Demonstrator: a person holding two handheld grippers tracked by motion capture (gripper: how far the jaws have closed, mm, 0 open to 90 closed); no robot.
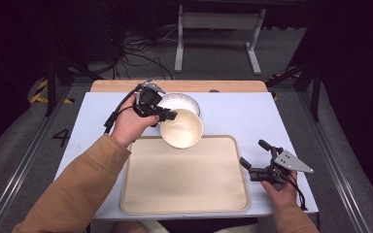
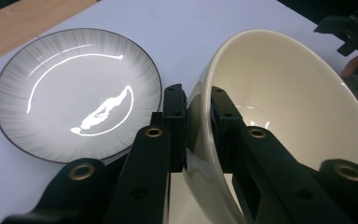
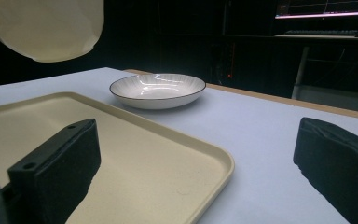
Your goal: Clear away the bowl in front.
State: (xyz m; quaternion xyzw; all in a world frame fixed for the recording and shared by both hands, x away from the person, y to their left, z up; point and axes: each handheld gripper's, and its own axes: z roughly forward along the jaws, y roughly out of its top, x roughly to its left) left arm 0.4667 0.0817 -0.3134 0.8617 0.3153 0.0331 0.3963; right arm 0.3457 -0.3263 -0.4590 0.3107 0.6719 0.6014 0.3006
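A cream bowl (image 1: 181, 128) hangs in the air over the far edge of the beige tray (image 1: 184, 194), tilted. My left gripper (image 1: 167, 115) is shut on the bowl's rim; in the left gripper view the jaws pinch the wall of the bowl (image 2: 284, 98), one inside and one outside. A white plate with a dark rim (image 1: 179, 101) lies on the table behind the bowl, also seen as the plate (image 2: 74, 88) and the plate (image 3: 157, 89). My right gripper (image 1: 255, 160) stands open at the tray's right edge, holding nothing. The bowl's underside (image 3: 46, 25) shows at top left.
The tray (image 3: 135, 163) lies flat on a pale blue table top (image 1: 243, 116) with a wooden strip (image 1: 184, 86) along the far edge. Beyond the table are a floor with cables and a white desk frame (image 1: 218, 29).
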